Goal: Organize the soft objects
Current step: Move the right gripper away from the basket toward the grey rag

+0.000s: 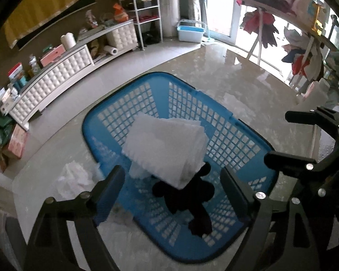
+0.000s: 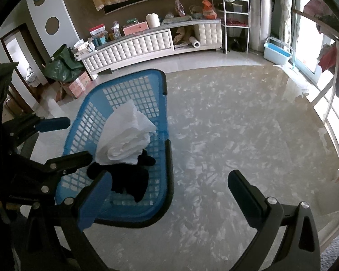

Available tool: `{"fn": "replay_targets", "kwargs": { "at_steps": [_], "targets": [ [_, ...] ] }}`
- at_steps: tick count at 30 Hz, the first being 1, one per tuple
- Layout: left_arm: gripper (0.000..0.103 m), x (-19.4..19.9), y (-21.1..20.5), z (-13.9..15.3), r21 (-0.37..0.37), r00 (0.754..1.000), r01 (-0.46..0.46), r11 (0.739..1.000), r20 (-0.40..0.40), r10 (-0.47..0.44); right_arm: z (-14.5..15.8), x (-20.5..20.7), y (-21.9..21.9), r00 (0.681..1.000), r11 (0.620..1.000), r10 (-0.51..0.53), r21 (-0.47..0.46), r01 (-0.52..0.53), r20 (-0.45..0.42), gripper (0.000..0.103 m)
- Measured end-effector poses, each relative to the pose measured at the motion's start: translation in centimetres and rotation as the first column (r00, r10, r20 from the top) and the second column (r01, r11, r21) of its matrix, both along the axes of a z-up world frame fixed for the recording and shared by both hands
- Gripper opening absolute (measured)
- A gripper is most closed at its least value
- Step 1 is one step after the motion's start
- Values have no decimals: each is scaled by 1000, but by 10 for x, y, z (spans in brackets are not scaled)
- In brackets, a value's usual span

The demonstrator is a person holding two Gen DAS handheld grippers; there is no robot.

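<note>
A blue plastic laundry basket (image 1: 226, 135) sits on the glossy floor; it also shows in the right wrist view (image 2: 79, 126). Inside lie a folded white cloth (image 1: 167, 146) (image 2: 126, 140) and a black garment (image 1: 187, 198) (image 2: 126, 178) partly under it. My left gripper (image 1: 174, 187) is open and empty, hovering over the basket's near end. My right gripper (image 2: 167, 194) is open and empty, above the basket's right rim; it appears at the right edge of the left wrist view (image 1: 300, 140). A crumpled white cloth (image 1: 72, 180) lies on the floor left of the basket.
A white tufted low cabinet (image 2: 147, 43) with clutter runs along the far wall. A white wire shelf (image 2: 236, 18) and a light blue tub (image 2: 278, 52) stand by the window. A drying rack with clothes (image 1: 271, 18) is at right. Cardboard boxes (image 2: 76, 85) sit at left.
</note>
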State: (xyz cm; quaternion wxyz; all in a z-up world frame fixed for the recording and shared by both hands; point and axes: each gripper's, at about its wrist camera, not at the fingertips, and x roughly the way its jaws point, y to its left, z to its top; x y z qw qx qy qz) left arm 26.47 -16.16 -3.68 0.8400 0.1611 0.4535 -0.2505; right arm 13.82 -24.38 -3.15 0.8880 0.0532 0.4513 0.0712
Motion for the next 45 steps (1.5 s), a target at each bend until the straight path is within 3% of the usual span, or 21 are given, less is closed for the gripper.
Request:
{"fn": "replay_targets", "kwargs": {
  "at_steps": [4, 6, 23, 45],
  "targets": [
    [94, -15, 13, 12, -9, 999, -36, 999, 26, 36, 8, -7, 7, 1000, 1000, 5, -4, -5, 15, 103],
    [103, -21, 19, 18, -19, 998, -51, 998, 33, 52, 10, -11, 11, 1000, 1000, 12, -8, -12, 21, 103],
    [103, -67, 80, 39, -71, 986, -136, 988, 85, 141, 25, -28, 52, 995, 996, 83, -47, -81, 47, 103],
    [103, -90, 182, 27, -131, 956, -276, 952, 65, 286, 16, -11, 143, 971, 967, 238, -104, -233, 39, 103]
  ]
}}
